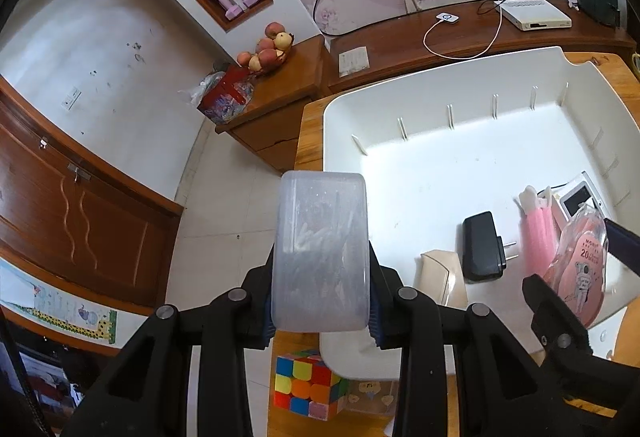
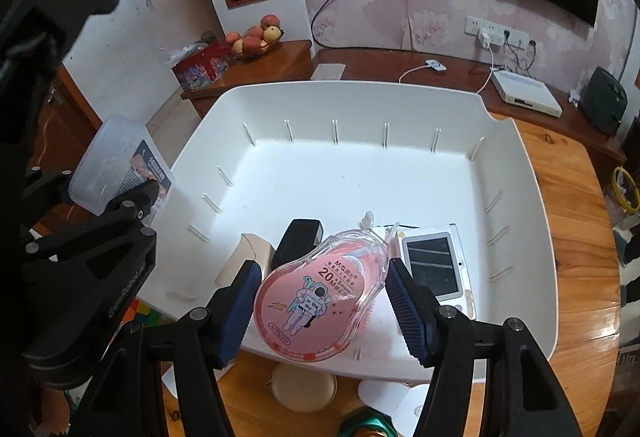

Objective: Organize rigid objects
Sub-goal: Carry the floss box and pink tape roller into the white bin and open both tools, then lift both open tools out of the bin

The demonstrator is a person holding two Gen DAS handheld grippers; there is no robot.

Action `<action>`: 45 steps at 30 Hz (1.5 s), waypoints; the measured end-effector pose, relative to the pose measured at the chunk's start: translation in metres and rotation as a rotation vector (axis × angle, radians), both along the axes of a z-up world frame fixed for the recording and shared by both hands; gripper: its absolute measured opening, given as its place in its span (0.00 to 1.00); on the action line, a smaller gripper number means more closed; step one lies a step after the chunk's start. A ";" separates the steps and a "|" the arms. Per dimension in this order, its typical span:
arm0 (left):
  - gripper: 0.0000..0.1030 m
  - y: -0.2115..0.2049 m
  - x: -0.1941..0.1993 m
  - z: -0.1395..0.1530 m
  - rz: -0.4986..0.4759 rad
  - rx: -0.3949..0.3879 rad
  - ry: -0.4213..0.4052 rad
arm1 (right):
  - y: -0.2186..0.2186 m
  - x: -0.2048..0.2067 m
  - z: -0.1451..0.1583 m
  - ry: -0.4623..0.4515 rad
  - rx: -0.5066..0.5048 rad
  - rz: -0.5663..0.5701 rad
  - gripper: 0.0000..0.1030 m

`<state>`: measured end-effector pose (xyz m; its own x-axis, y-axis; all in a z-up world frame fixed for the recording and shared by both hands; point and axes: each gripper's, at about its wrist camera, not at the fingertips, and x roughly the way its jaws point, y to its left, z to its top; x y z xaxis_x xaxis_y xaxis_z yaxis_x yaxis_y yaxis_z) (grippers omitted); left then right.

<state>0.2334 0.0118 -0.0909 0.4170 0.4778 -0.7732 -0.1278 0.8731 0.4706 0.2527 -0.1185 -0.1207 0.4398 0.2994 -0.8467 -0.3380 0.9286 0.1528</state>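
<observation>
White bin [image 2: 520,173] beneath both tilted, loaded tools.

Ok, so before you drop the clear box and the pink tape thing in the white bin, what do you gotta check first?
1. Left gripper holds the clear box firmly: ok, both pads press its sides.
2. Right gripper holds the pink correction tape: ok, it sits between both pads.
3. Free floor in the white bin: ok, the far half is bare.
4. Tape is over the bin: ok, above its near edge.
5. Clear box is over the bin: not ok, it hangs outside the left wall.
6. Things below the tape, the black adapter and white device: cannot tell if it will miss them.
</observation>
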 end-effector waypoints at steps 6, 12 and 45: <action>0.36 -0.003 0.005 -0.004 0.000 0.023 -0.008 | -0.002 0.006 -0.007 0.020 -0.004 -0.013 0.63; 0.36 -0.009 0.007 -0.008 -0.007 0.042 -0.009 | -0.001 0.008 -0.012 0.041 0.005 -0.010 0.63; 0.75 -0.008 -0.013 0.016 0.009 0.057 -0.079 | -0.001 -0.021 0.011 -0.001 0.021 0.022 0.69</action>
<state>0.2201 0.0038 -0.0751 0.4714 0.5240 -0.7094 -0.1742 0.8438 0.5075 0.2319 -0.1197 -0.1094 0.4342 0.3263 -0.8397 -0.3583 0.9178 0.1714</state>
